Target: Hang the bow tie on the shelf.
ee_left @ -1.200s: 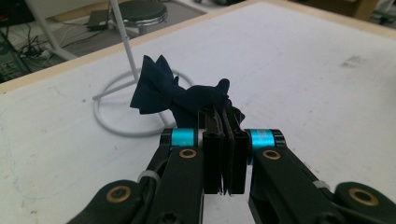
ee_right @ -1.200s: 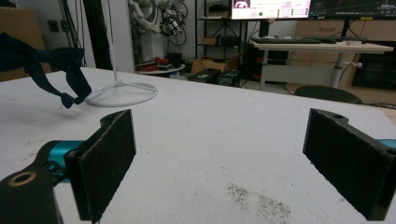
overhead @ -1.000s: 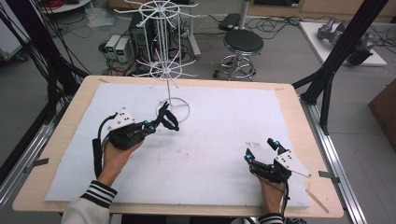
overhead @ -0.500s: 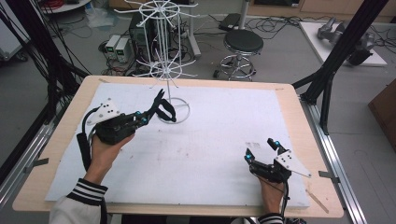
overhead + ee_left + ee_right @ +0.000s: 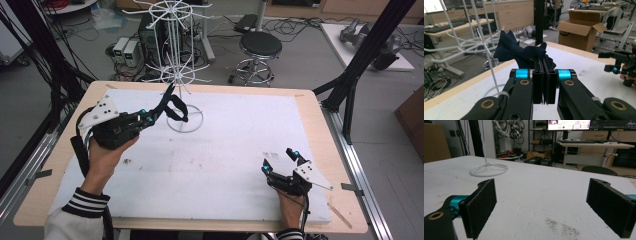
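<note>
Looking down from the high view, the left gripper (image 5: 161,111) is held above the far left part of the white table (image 5: 240,150), its jaws clamped on a dark navy bow tie (image 5: 175,106) that sticks out beyond the jaw tips toward the white wire rack (image 5: 175,60). The bow tie hangs just over the rack's ring base (image 5: 185,120), close beside the rack's upright pole. The right gripper (image 5: 281,161) rests low near the table's near right edge, well apart from the bow tie, with its jaws spread and nothing between them. In the left gripper view, the left gripper (image 5: 544,75) has its two black jaws pressed together on the bow tie (image 5: 521,51), whose folded wings fan out above and past the tips, with the wire rack (image 5: 481,47) just to the left; the right gripper (image 5: 617,63) shows farther off at the right edge. In the right gripper view, the right gripper (image 5: 541,205) has its jaws standing wide apart over the bare table (image 5: 536,185), and the ring base (image 5: 489,170) lies well ahead on the left.
</note>
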Motion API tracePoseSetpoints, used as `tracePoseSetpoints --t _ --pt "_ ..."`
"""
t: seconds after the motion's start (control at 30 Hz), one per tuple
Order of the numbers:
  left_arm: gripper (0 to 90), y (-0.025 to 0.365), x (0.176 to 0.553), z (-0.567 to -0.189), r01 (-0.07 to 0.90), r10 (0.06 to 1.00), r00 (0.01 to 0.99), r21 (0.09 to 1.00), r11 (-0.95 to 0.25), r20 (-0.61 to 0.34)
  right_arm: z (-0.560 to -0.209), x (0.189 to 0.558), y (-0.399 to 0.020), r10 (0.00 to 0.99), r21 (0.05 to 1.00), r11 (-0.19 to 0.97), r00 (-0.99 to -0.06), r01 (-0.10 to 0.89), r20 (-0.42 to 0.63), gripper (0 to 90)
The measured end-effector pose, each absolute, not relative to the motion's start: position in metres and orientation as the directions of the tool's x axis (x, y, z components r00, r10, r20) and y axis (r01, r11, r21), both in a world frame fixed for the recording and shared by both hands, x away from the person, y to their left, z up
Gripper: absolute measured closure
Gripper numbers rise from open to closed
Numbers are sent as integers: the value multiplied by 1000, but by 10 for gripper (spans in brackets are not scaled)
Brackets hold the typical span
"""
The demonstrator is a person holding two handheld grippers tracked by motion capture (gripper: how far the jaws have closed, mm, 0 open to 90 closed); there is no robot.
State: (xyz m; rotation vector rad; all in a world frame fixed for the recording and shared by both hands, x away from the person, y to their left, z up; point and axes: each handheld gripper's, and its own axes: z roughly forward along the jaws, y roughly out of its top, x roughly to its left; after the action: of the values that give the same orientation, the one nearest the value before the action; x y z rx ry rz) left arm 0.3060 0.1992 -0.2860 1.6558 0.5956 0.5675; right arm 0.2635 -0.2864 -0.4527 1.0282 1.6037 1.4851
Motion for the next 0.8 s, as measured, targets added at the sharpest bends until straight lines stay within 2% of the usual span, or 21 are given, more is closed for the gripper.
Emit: tracePoseSetpoints --t 0.3,0.8 --pt "876 213 312 -270 45 695 717 993 -111 45 -453 263 -286 902 996 21 -431 86 18 85" --pt "876 220 324 -276 87 722 691 989 -121 27 -453 264 -286 902 996 22 -431 86 17 85"
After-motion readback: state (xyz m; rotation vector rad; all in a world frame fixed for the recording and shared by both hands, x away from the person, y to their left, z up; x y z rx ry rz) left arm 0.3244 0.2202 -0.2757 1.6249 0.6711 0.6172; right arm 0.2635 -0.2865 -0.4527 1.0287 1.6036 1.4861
